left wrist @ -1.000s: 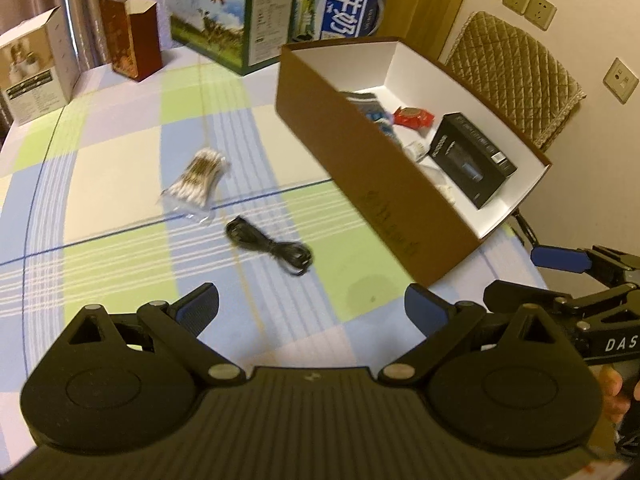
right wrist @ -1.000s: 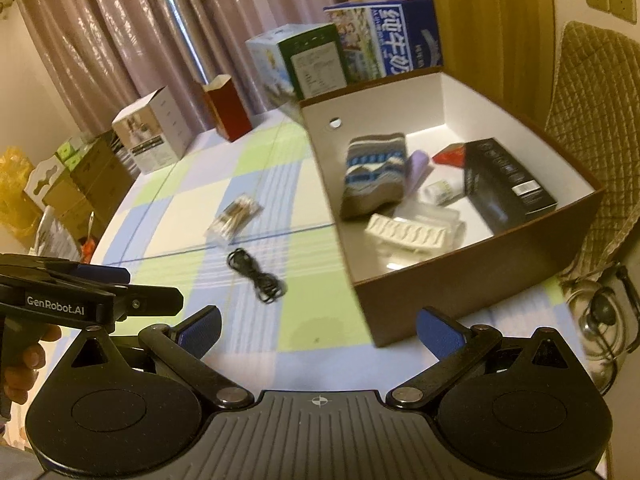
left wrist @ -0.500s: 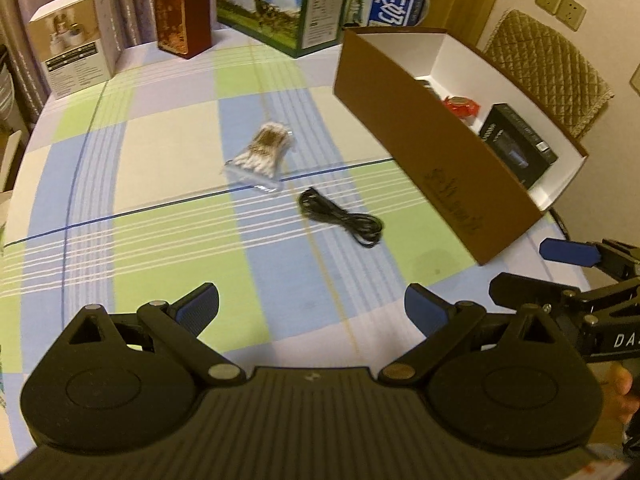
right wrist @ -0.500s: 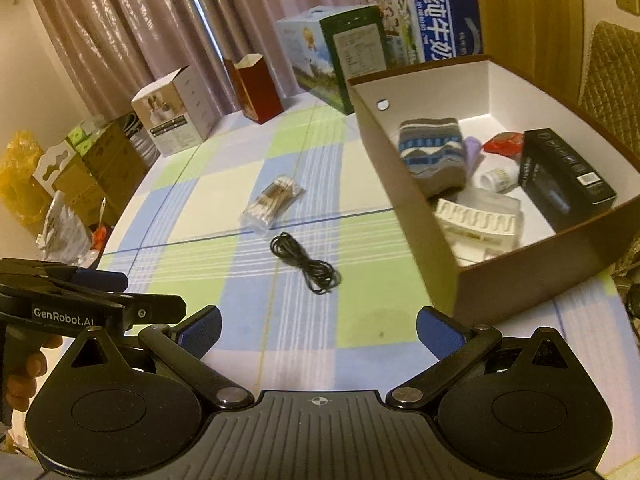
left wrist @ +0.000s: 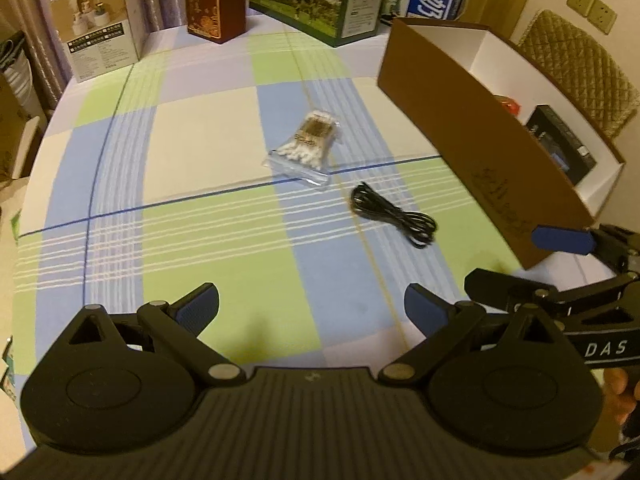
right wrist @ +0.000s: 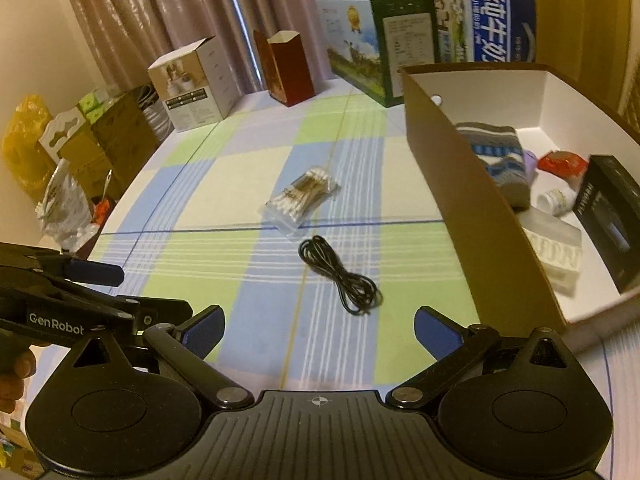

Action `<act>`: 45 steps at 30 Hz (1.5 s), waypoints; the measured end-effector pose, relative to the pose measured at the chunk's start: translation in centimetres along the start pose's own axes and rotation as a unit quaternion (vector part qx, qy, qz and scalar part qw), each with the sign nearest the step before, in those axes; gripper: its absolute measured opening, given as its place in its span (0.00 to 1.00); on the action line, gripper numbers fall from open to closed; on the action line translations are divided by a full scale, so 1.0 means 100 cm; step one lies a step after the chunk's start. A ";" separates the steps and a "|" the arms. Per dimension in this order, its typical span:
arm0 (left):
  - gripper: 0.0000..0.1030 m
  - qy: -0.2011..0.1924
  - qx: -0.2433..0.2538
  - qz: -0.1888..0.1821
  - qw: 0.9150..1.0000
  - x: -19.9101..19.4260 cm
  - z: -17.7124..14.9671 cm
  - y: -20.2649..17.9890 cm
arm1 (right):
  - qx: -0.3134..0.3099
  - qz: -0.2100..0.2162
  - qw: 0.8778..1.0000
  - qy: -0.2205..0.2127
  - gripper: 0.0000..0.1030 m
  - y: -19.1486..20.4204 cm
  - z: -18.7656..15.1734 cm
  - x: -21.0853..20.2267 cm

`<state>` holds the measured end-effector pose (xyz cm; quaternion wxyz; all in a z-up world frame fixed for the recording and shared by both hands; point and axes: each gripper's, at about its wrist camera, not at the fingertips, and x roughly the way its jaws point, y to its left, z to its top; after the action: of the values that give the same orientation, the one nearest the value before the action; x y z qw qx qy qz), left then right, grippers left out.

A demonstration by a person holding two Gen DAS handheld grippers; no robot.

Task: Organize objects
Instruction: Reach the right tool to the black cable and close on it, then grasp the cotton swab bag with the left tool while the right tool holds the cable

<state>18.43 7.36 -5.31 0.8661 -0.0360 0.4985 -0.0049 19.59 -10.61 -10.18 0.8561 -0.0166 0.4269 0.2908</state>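
- Since two items lie loose on the checked tablecloth (right wrist: pixel 248 152), we treat them from left to right, starting with the bag of cotton swabs (right wrist: pixel 298 199).
- We judge the bag light, soft and slippery: a clear plastic sleeve around thin sticks. It lies flat near the middle of the cloth, just beyond the dark blue line, apart from everything but the cable.
- We would close on the bag across its narrow width, at the packed middle of the sticks, since the loose film at the ends would likely slide out.
- Next comes the coiled black cable (right wrist: pixel 340 276), just beside the bag on the near side, not touching it. We judge it light and limp; its loops may trail or spread when lifted.
- We would take the cable at the bunched centre, where several strands cross, not at a single outer loop.
- To the right stands the brown cardboard box (right wrist: pixel 472 216), which already holds a striped sock, a black carton, a red packet, a small white bottle and a clear plastic tray. We judge it the destination.
- As to the claws: the left gripper (left wrist: pixel 312 308) stands wide apart, hovers over the near cloth, and holds and touches nothing.
- The right gripper (right wrist: pixel 320 326) is likewise spread wide and empty, with the cable ahead of its fingers.
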 end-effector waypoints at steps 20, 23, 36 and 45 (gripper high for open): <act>0.95 0.029 -0.021 0.026 0.999 0.046 0.020 0.029 | -0.039 -0.005 0.999 0.036 0.60 -0.004 0.021 0.072; 0.95 0.036 -0.021 0.030 0.999 0.055 0.024 0.032 | -0.045 -0.008 0.998 0.045 0.56 -0.006 0.022 0.086; 0.95 0.051 -0.008 0.033 0.998 0.081 0.040 0.036 | -0.077 -0.030 0.994 0.067 0.51 -0.008 0.024 0.125; 0.95 0.044 0.016 0.022 0.999 0.091 0.049 0.032 | -0.006 -0.089 0.996 0.028 0.12 -0.030 0.027 0.125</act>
<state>27.13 10.48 -10.89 0.8437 -0.0112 0.5367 0.0047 28.89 -6.28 -18.32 0.8662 -0.0677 0.4455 0.2159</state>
